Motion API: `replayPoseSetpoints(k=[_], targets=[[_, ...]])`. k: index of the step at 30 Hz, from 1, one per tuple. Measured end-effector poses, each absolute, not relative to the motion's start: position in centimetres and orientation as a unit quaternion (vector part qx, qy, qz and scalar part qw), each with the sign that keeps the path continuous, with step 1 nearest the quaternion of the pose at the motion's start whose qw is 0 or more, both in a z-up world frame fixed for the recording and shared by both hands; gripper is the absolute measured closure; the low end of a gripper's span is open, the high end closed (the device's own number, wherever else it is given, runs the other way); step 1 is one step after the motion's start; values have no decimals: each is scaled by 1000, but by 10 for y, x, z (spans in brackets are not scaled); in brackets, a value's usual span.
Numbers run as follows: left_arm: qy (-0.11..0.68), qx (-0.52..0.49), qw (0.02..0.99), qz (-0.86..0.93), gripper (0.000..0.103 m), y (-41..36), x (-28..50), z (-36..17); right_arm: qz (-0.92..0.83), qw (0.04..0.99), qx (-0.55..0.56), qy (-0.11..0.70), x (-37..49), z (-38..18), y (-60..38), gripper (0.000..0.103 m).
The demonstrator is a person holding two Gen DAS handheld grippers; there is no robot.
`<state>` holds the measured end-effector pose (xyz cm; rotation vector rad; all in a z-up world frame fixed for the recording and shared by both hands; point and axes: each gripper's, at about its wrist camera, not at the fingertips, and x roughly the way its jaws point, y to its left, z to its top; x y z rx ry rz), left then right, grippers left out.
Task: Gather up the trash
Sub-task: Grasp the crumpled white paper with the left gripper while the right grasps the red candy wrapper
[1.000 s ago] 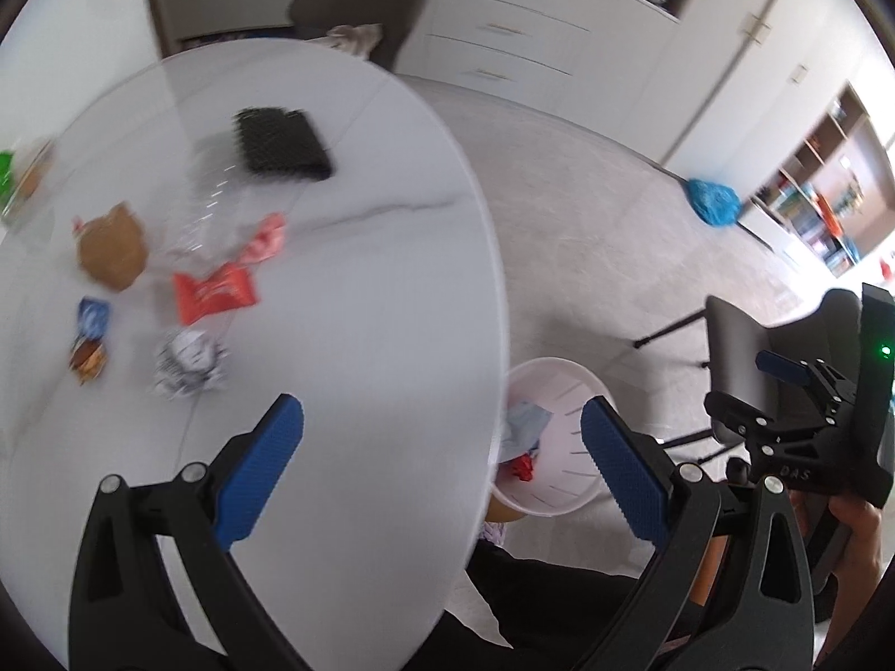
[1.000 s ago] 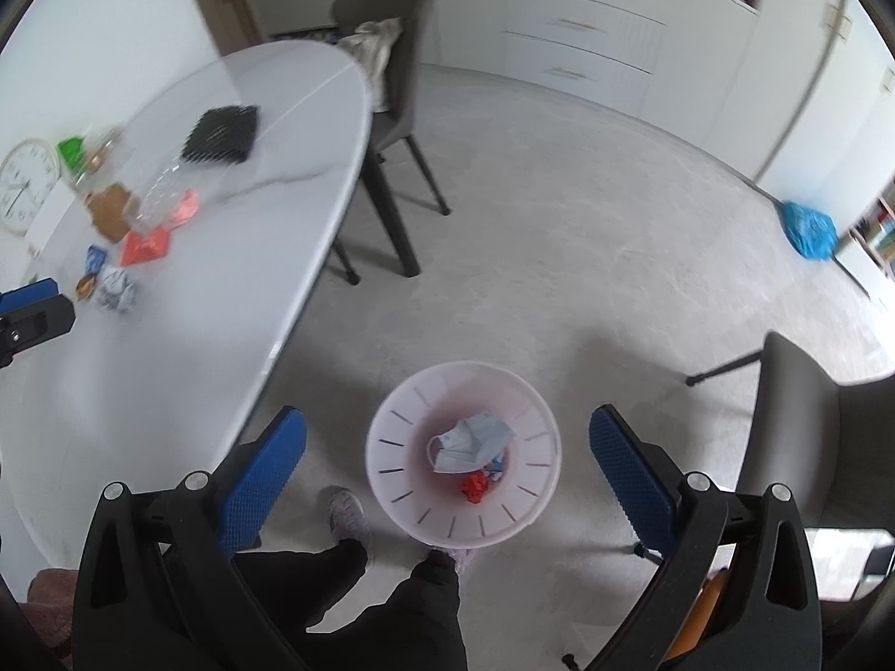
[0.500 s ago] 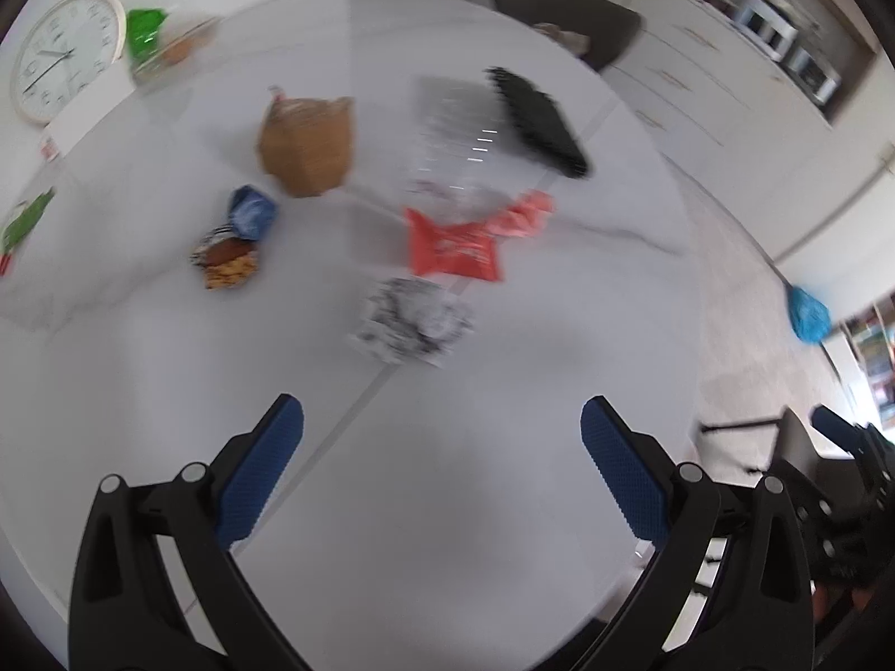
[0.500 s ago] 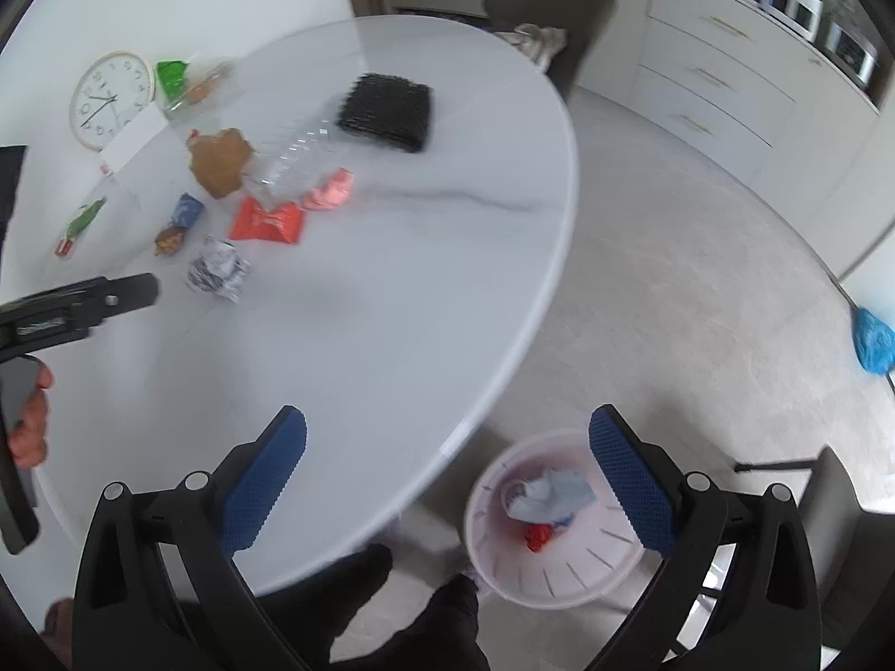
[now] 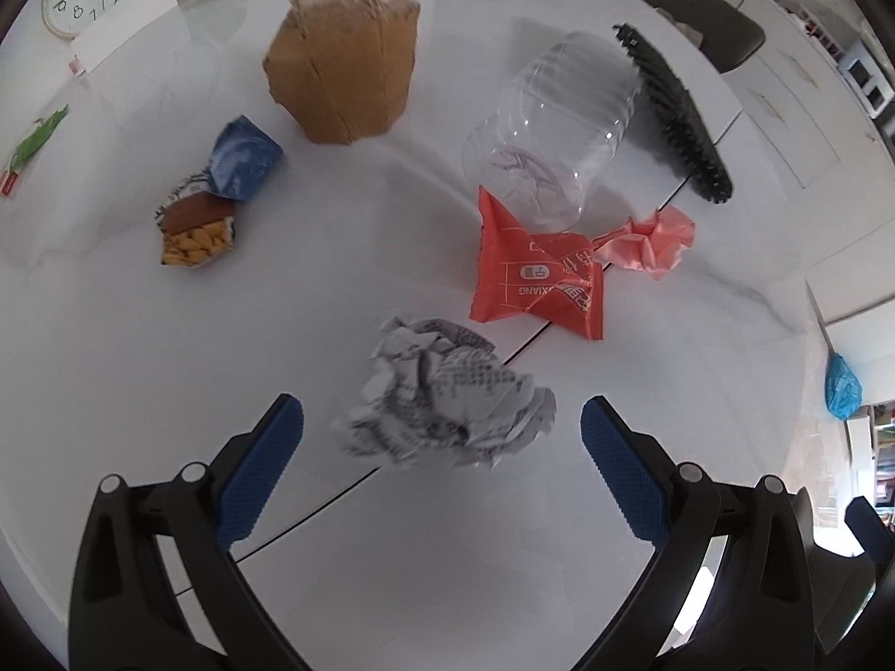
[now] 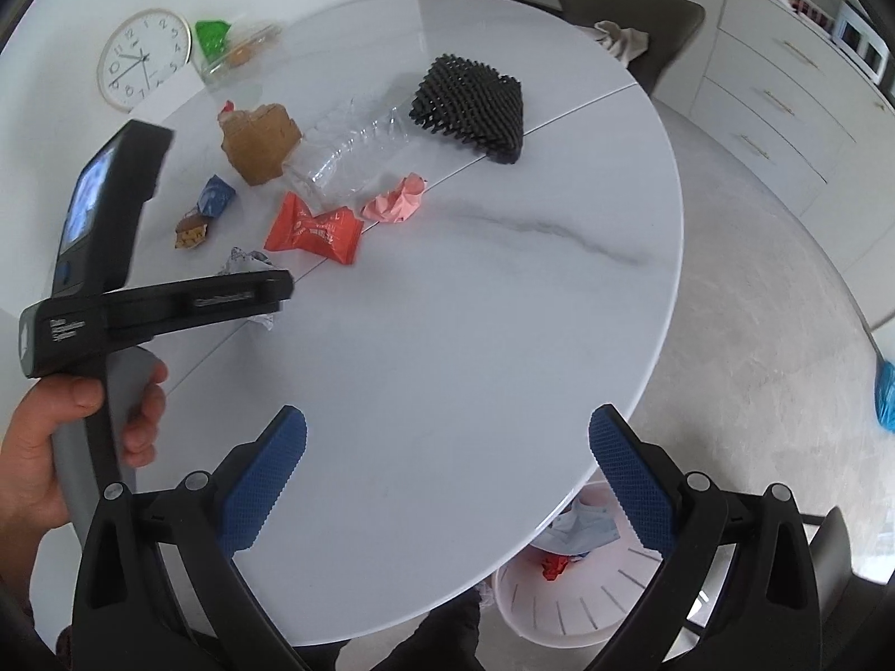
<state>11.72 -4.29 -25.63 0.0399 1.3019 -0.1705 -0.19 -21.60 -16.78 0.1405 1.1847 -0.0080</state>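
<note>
A crumpled printed paper ball (image 5: 442, 397) lies on the white marble table (image 5: 168, 391), right between the fingertips of my left gripper (image 5: 442, 411), which is open around it. Beyond it are a red wrapper (image 5: 537, 274), a pink paper wad (image 5: 651, 240), a clear plastic bottle (image 5: 554, 128), a brown box (image 5: 344, 67) and a blue snack wrapper (image 5: 218, 190). My right gripper (image 6: 447, 425) hangs open and empty over the table's near side. Under the table edge stands the white waste bin (image 6: 559, 609). The paper ball (image 6: 246, 260) is half hidden there.
A black mesh mat (image 6: 475, 103) lies at the table's far side, and a clock (image 6: 142, 58) and a green packet (image 6: 212, 36) sit at the back left. A hand (image 6: 50, 447) holds the left tool. A chair (image 6: 632, 11) stands behind the table, with a blue bag (image 6: 884, 391) on the floor.
My left gripper swung from the bin side over the table and came down close around the paper ball. The right gripper's view rose from the bin to the tabletop.
</note>
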Motion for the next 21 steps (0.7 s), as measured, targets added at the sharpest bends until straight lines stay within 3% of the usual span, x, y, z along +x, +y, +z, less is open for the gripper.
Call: replayPoseSetpoints(k=[2, 6, 14, 21], targets=[[606, 20, 792, -72, 11, -47, 118, -260, 0, 826, 61, 560, 2, -170, -219, 3], [620, 14, 782, -64, 34, -47, 120, -270, 5, 825, 59, 562, 8, -172, -225, 2], [602, 8, 795, -75, 48, -37, 120, -263, 16, 822, 61, 565, 20, -179, -230, 3], [590, 12, 803, -84, 49, -14, 113, -245, 82, 828, 35, 553, 48, -181, -208, 3]])
